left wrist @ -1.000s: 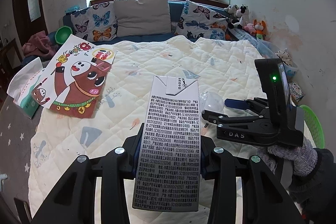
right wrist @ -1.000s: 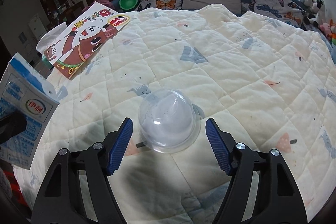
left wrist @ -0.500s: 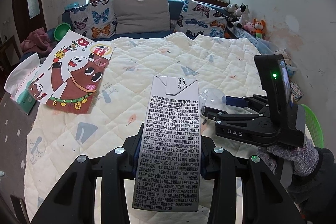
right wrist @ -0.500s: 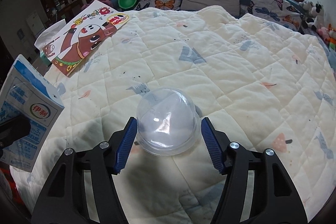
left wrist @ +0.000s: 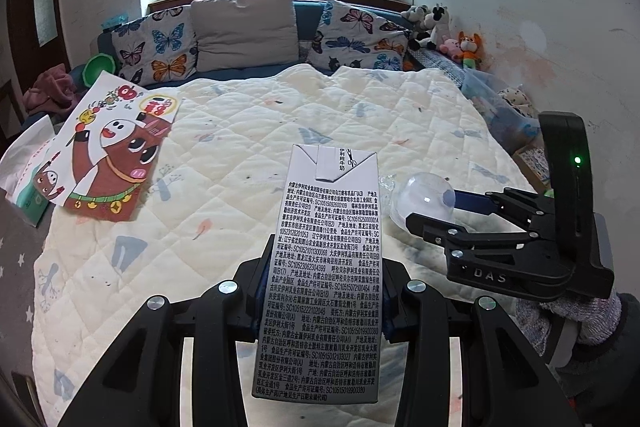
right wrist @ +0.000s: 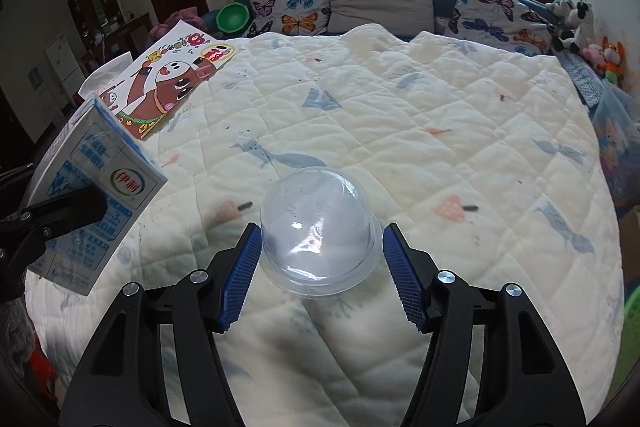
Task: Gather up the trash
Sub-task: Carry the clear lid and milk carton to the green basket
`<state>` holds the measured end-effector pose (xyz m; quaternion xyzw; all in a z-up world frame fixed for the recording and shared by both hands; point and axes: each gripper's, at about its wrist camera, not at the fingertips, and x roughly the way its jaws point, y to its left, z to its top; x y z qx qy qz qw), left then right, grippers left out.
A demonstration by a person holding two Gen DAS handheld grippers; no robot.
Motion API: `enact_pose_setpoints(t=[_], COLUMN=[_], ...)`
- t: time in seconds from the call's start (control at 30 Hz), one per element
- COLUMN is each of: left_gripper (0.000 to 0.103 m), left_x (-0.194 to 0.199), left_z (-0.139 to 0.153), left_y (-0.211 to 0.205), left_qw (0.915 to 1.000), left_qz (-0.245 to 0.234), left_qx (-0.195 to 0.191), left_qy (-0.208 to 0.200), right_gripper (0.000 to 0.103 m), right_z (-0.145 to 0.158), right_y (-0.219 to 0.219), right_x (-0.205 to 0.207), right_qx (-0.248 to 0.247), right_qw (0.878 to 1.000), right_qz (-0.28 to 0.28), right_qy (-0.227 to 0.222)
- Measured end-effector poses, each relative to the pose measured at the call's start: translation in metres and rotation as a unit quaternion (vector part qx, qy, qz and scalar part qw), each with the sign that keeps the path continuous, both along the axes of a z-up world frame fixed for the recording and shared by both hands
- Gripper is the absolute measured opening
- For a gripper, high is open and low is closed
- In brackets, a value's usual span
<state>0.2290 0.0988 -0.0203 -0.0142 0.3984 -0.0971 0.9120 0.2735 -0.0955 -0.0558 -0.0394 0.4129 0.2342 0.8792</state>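
Trash is partly in hand: the left claw (left wrist: pixel 320 311) clamps an upright grey printed milk carton (left wrist: pixel 324 267), and the right claw (right wrist: pixel 320 267) pinches a clear plastic dome lid (right wrist: pixel 318 231) just above the cream quilted bed (right wrist: pixel 440 107). Binning both remains.

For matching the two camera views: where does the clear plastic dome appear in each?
Left wrist view: clear plastic dome at right of centre, beside the milk carton.
Right wrist view: low centre, between the blue pads.
Shared landmark: the horse drawing on the quilt's left.
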Motion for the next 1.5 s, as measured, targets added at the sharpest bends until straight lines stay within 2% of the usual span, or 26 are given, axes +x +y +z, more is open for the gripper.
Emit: enact_pose_setpoints(t=[0.43, 0.67, 0.93, 1.2, 1.5], left_gripper=[0.04, 0.04, 0.04, 0.04, 0.04], left_x=[-0.011, -0.016, -0.02, -0.026, -0.027], left_z=[0.004, 0.004, 0.005, 0.01, 0.01], left_y=[-0.073, -0.123, -0.18, -0.232, -0.284], left_qw=[0.9983, 0.9948, 0.9893, 0.9825, 0.9751], left_qz=[-0.058, -0.102, -0.146, -0.186, -0.222], left_qx=[-0.002, -0.005, -0.005, 0.001, 0.008], left_qy=[0.0, 0.002, 0.005, 0.003, 0.006], right_gripper=[0.063, 0.063, 0.063, 0.063, 0.064], right_z=[0.016, 0.02, 0.015, 0.006, -0.008], right_y=[-0.089, -0.16, -0.249, -0.327, -0.377], right_x=[-0.052, -0.082, -0.112, -0.137, -0.149], right_qx=[0.02, 0.023, 0.014, 0.003, -0.003], right_qw=[0.998, 0.991, 0.977, 0.957, 0.942], right_qz=[-0.066, -0.128, -0.213, -0.292, -0.336], right_qy=[-0.014, -0.02, -0.016, -0.006, 0.009])
